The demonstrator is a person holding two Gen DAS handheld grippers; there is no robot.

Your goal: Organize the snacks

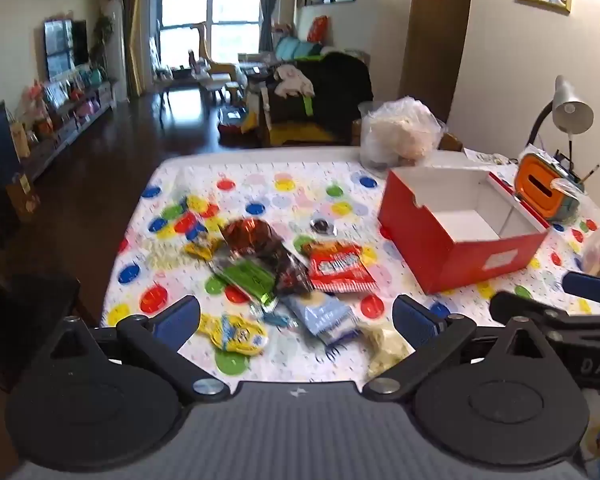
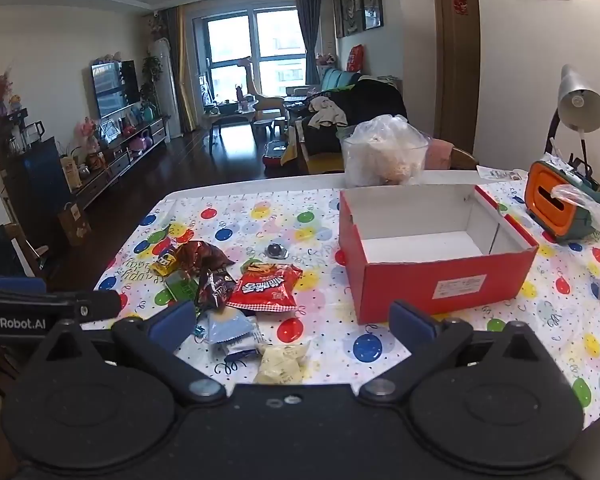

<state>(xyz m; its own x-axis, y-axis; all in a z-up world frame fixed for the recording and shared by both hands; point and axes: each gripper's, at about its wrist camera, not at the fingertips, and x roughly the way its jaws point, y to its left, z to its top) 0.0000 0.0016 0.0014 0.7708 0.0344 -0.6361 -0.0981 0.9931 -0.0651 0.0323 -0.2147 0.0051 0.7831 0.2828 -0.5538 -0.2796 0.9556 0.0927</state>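
A pile of snack packets lies on the balloon-print tablecloth: a red packet, a dark brown packet, a green packet, a yellow packet, a light blue packet and a cream packet. An open, empty red box stands to the right of them. My left gripper is open above the near packets. My right gripper is open above the table's front edge, empty.
A clear plastic bag stands behind the box. An orange and green holder and a desk lamp are at the far right. A small dark round item lies mid-table.
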